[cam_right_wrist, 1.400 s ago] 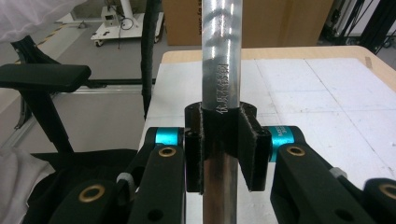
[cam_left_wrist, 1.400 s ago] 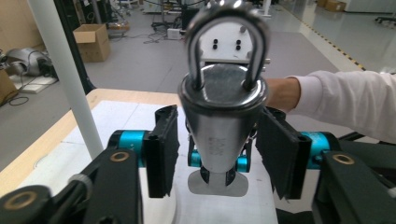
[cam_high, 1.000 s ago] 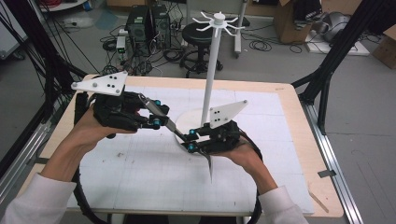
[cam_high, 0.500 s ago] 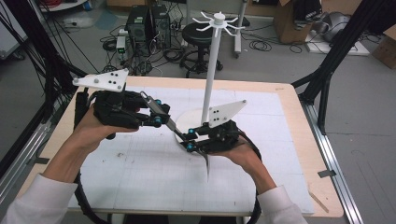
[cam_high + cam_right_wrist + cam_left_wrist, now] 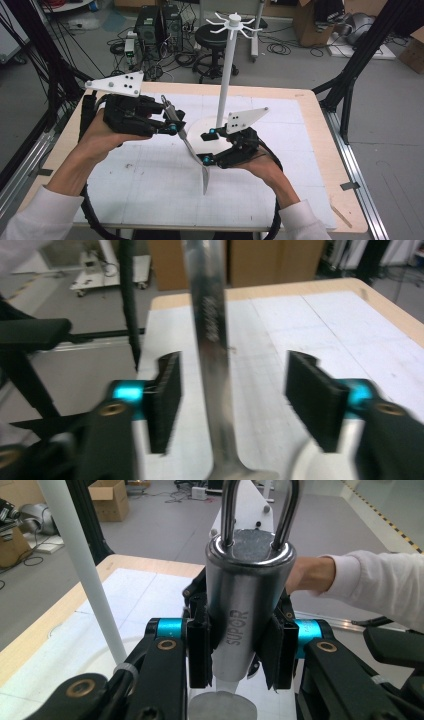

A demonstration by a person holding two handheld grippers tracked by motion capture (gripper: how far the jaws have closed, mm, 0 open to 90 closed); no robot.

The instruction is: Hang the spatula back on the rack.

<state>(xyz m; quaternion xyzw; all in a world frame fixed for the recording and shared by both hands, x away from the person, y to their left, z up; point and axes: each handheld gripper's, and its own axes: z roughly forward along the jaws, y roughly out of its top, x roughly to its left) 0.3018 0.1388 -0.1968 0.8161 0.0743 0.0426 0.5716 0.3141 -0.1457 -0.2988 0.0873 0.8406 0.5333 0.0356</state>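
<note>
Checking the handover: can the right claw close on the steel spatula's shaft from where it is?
Probably yes: the right claw is open, the shiny steel spatula stands between its pads untouched, and the left claw grips its handle.

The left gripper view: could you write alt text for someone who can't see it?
A black gripper with blue joints is shut on the shiny steel handle of a kitchen utensil stamped SUPOR, with a hanging loop on top. Beside it stands a white pole above a white-covered table, with a white sleeve behind.

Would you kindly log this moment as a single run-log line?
left claw: shut on steel spatula handle | right claw: open around shaft | white hook stand: upright on table
</note>
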